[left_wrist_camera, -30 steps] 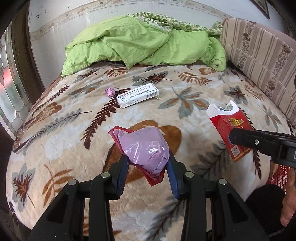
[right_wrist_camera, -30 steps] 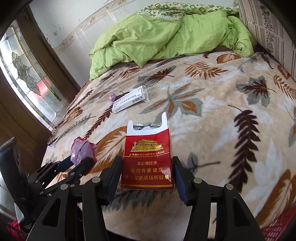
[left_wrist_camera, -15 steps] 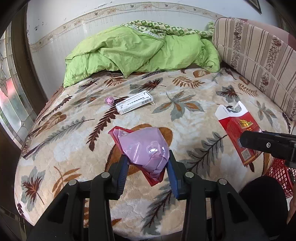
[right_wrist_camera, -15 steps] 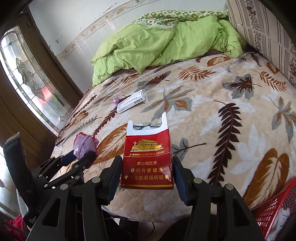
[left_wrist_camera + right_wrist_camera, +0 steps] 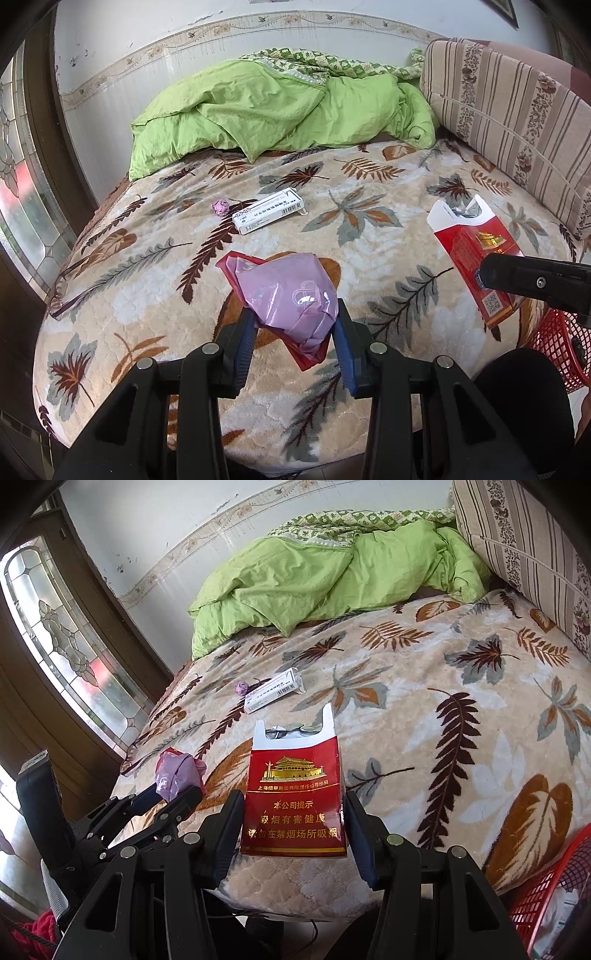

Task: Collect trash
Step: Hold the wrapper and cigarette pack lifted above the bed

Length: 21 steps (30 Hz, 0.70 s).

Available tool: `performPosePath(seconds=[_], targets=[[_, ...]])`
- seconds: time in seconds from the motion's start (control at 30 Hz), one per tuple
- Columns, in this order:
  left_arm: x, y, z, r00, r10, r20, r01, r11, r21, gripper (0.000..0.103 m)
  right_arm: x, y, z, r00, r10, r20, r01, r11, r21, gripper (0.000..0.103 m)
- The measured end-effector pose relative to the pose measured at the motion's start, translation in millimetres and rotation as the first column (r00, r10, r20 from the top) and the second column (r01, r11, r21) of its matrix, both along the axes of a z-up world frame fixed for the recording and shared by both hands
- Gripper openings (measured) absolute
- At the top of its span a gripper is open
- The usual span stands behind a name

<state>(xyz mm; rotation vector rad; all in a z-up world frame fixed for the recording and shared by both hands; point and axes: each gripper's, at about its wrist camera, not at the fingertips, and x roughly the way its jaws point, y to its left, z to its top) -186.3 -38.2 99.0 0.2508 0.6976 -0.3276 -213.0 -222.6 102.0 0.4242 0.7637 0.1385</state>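
Two pinches: our left gripper point(image 5: 293, 341) clamps a crumpled pink bag point(image 5: 291, 295), our right gripper point(image 5: 293, 825) an upright red cigarette pack point(image 5: 295, 794), torn mouth pointing up, above the bed point(image 5: 443, 738).

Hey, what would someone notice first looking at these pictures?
The red cigarette pack, clamped upright in the right gripper, and the crumpled pink plastic bag pinched in the left gripper, both over a leaf-patterned blanket. A white box lies mid-bed; a red mesh basket sits at lower right.
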Motion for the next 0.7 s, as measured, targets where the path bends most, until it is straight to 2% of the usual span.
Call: performPosePath(seconds=[0.7], targets=[[-3.8,1.1,4.0,1.000,0.002,0.003,-0.002,1.000,-0.005,0.038,-4.1,5.1,5.1,1.000,0.007,0.004,-0.007,1.000,-0.004,0.057]])
